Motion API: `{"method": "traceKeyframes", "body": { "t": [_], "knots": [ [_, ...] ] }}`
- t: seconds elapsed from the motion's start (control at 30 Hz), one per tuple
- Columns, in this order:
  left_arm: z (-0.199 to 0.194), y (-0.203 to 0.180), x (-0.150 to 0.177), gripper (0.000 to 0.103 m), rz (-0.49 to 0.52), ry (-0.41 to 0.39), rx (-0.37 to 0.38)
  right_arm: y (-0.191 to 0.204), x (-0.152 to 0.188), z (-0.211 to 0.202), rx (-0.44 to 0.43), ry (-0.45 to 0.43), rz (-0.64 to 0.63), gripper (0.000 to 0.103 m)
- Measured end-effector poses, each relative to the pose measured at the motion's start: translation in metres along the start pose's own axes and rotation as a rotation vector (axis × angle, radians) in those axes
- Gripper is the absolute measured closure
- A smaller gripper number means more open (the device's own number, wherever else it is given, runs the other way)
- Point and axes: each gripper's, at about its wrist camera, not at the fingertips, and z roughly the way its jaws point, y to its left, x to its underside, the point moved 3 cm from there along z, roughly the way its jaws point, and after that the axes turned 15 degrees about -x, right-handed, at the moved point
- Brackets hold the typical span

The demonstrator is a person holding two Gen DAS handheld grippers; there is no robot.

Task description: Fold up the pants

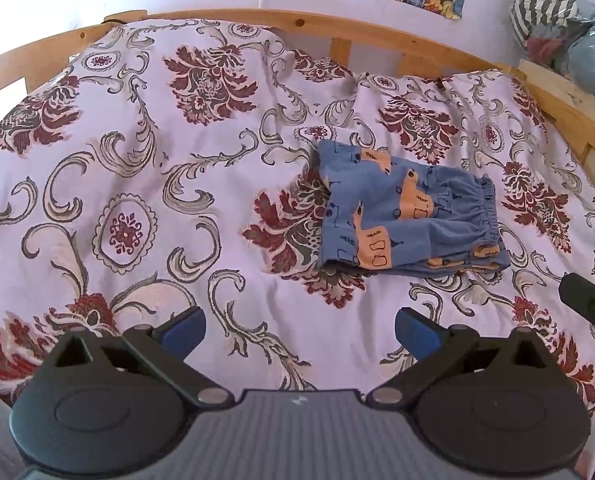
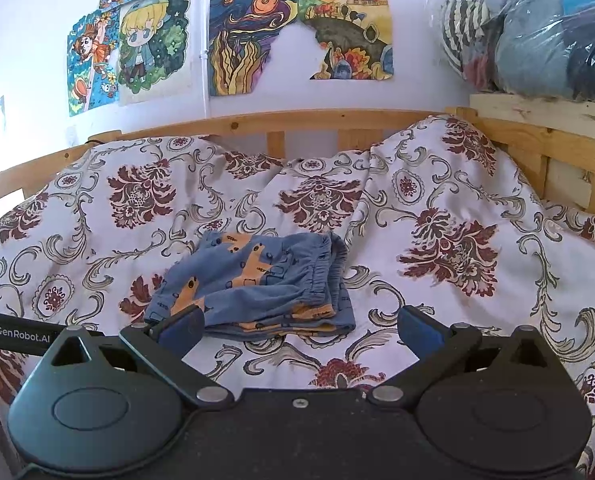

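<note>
Left wrist view: left gripper (image 1: pixel 299 330) spread wide, nothing between its blue pads (image 1: pixel 183 330), hovering over the floral bedspread (image 1: pixel 145 168). Pants (image 1: pixel 407 226) — blue with orange print — lie folded in a compact bundle on the bedspread, ahead and right of the gripper, waistband to the right. Part of the other gripper shows at the right edge. Wooden bed frame (image 1: pixel 217 18) behind.

Right wrist view: right gripper (image 2: pixel 299 330) also spread, empty. Folded pants (image 2: pixel 257 286) lie just beyond its left finger (image 2: pixel 179 330) — contact unclear. Drawings (image 2: pixel 257 36) on the wall, bagged clothes (image 2: pixel 537 32) upper right.
</note>
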Motion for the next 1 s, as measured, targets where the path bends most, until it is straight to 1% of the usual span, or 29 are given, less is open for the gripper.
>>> {"method": "traceKeyframes", "body": {
  "t": [0.43,0.63,0.8,0.87,1.0],
  "knots": [
    [0.0012,-0.0006,0.0006,0.0,0.008,0.014,-0.011,0.001,-0.0002,0.0002,0.002,0.001,0.0,0.001],
    [0.0019,-0.0019,-0.0003,0.0,0.037,0.036,-0.037,0.0013,-0.0002,0.0003,0.002,0.002,-0.001,0.001],
    [-0.0009,-0.0028,-0.0033,0.0,0.064,0.012,-0.068,0.0019,-0.0003,0.0003,0.003,0.001,-0.001,0.001],
    [-0.0015,-0.002,-0.0035,0.0,0.065,0.01,-0.057,0.002,-0.0004,0.0003,0.003,0.001,-0.001,0.001],
    [-0.0022,-0.0022,-0.0038,0.0,0.067,0.004,-0.061,0.0024,-0.0003,0.0003,0.002,0.001,-0.002,0.001]
  ]
}}
